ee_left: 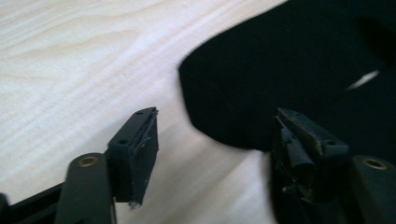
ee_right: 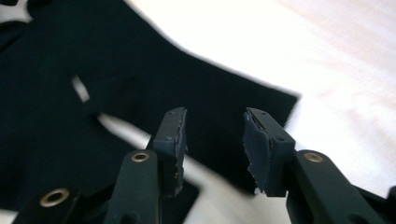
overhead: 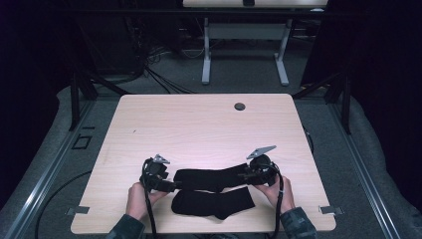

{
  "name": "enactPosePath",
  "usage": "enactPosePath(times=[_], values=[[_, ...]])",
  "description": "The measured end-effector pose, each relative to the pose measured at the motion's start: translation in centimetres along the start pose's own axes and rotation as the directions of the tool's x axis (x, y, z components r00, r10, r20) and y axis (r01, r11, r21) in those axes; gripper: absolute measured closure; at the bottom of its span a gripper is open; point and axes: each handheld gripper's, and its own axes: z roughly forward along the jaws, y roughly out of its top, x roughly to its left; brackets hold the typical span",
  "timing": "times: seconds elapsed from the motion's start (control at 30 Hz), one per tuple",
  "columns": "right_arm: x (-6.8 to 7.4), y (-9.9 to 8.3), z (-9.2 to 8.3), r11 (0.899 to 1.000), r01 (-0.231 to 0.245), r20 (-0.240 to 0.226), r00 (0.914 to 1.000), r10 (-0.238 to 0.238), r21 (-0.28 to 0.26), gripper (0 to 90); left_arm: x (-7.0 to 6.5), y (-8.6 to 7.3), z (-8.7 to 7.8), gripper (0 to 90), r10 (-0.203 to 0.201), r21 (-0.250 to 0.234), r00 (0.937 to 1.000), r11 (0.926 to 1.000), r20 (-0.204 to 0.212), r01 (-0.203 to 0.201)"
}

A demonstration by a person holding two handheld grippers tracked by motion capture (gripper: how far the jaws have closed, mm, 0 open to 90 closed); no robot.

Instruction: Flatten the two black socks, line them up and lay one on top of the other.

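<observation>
Two black socks lie side by side near the front of the light wood table: the farther sock and the nearer sock. My left gripper is at the farther sock's left end, and my right gripper is at its right end. In the left gripper view the jaws of my left gripper stand wide apart over bare table, just short of the sock's rounded end. In the right gripper view the jaws of my right gripper are parted above the sock's straight end, and the pads press on nothing.
A round cable hole sits near the table's far edge. Beyond the table stand the white legs of another table, with cables on the floor. The person's hands come in at the front edge, close to the nearer sock.
</observation>
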Motion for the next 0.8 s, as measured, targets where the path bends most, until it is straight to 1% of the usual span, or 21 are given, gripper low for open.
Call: enactPosePath(times=[0.03, 0.07, 0.1, 0.13, 0.17, 0.2, 0.23, 0.27, 0.33, 0.37, 0.4, 0.43, 0.47, 0.53, 0.57, 0.6, 0.63, 0.67, 0.73, 0.77, 0.8], values=[[0.5, -0.3, 0.0, 1.000, 0.017, 0.004, 0.9998, -0.017, 0.006, 55.4, -0.5, -0.3, -0.2, 27.1, 0.014, -0.009, 0.9998, 0.9999, -0.017, -0.014], [1.1, -0.6, 0.0, 0.999, 0.023, 0.000, 0.9997, -0.023, 0.022, 55.2, -1.0, -0.8, -0.4, 24.8, 0.033, -0.016, 0.9990, 0.9993, -0.030, -0.034], [1.6, -1.1, 0.1, 0.999, 0.037, -0.004, 0.9993, -0.037, 0.035, 55.1, -1.3, -1.1, -0.6, 21.7, 0.037, -0.025, 0.9985, 0.9990, -0.041, -0.038], [2.0, -1.6, 0.2, 0.999, 0.038, -0.006, 0.9993, -0.038, 0.030, 55.3, -1.5, -1.4, -0.7, 21.5, 0.045, -0.025, 0.9977, 0.9986, -0.051, -0.046], [2.3, -2.1, 0.3, 0.998, 0.050, 0.007, 0.9987, -0.050, 0.040, 55.6, -1.6, -1.6, -0.6, 20.8, 0.047, -0.025, 0.9973, 0.9985, -0.057, -0.049], [2.5, -2.4, 0.4, 0.997, 0.057, 0.016, 0.9982, -0.058, 0.046, 55.8, -1.7, -1.9, -0.5, 20.4, 0.054, -0.014, 0.9961, 0.9984, -0.069, -0.055], [2.7, -2.9, 0.6, 0.996, 0.070, 0.044, 0.9964, -0.072, 0.057, 56.3, -1.7, -2.1, -0.4, 20.5, 0.055, -0.013, 0.9953, 0.9983, -0.080, -0.056], [2.8, -3.2, 0.7, 0.995, 0.076, 0.056, 0.9953, -0.079, 0.063, 56.3, -1.9, -2.3, -0.2, 20.6, 0.069, 0.005, 0.9932, 0.9976, -0.094, -0.069], [2.8, -3.7, 0.7, 0.996, 0.070, 0.061, 0.9954, -0.074, 0.057, 55.8, -2.2, -2.6, 0.1, 20.6, 0.103, 0.035, 0.9855, 0.9945, -0.135, -0.099], [2.9, -3.7, 0.6, 0.995, 0.075, 0.081, 0.9935, -0.080, 0.061, 55.5, -2.4, -2.7, 0.1, 20.4, 0.116, 0.029, 0.9820, 0.9932, -0.149, -0.113], [3.0, -3.7, 0.5, 0.994, 0.083, 0.099, 0.9910, -0.090, 0.070, 55.4, -2.5, -2.8, 0.1, 20.6, 0.122, 0.027, 0.9805, 0.9925, -0.154, -0.119], [3.0, -3.7, 0.5, 0.994, 0.086, 0.101, 0.9905, -0.094, 0.072, 55.3, -2.7, -2.8, 0.1, 20.7, 0.135, 0.025, 0.9762, 0.9909, -0.170, -0.132], [3.0, -3.8, 0.5, 0.995, 0.083, 0.099, 0.9911, -0.089, 0.064, 55.3, -2.7, -2.8, 0.1, 20.7, 0.141, 0.025, 0.9745, 0.9900, -0.175, -0.139], [2.8, -3.9, 0.4, 0.994, 0.090, 0.107, 0.9896, -0.097, 0.066, 55.2, -2.7, -2.9, 0.0, 20.7, 0.148, 0.025, 0.9740, 0.9890, -0.172, -0.146], [2.6, -4.0, 0.4, 0.994, 0.088, 0.111, 0.9894, -0.094, 0.062, 55.2, -2.6, -3.0, 0.1, 20.6, 0.138, 0.014, 0.9762, 0.9904, -0.168, -0.138], [2.3, -4.1, 0.3, 0.996, 0.077, 0.105, 0.9911, -0.082, 0.055, 55.2, -2.5, -3.0, 0.1, 20.5, 0.134, 0.012, 0.9773, 0.9909, -0.164, -0.134], [2.1, -4.2, 0.3, 0.996, 0.067, 0.094, 0.9930, -0.072, 0.051, 55.1, -2.4, -3.1, 0.1, 20.4, 0.132, 0.008, 0.9790, 0.9912, -0.156, -0.132], [1.8, -4.4, 0.3, 0.998, 0.050, 0.079, 0.9955, -0.052, 0.031, 54.9, -2.2, -3.1, 0.1, 20.2, 0.123, 0.002, 0.9815, 0.9923, -0.146, -0.124], [1.6, -4.5, 0.3, 0.998, 0.050, 0.075, 0.9958, -0.052, 0.024, 54.4, -2.0, -3.2, 0.1, 19.0, 0.117, -0.006, 0.9838, 0.9929, -0.136, -0.119], [1.5, -4.4, 0.3, 0.998, 0.051, 0.072, 0.9960, -0.053, 0.027, 51.9, -1.8, -3.2, 0.2, 16.8, 0.099, -0.010, 0.9887, 0.9949, -0.113, -0.100], [1.4, -4.4, 0.4, 0.999, 0.035, 0.064, 0.9973, -0.036, 0.016, 39.6, -1.7, -3.2, 0.2, 12.2, 0.095, -0.011, 0.9898, 0.9952, -0.106, -0.097]])
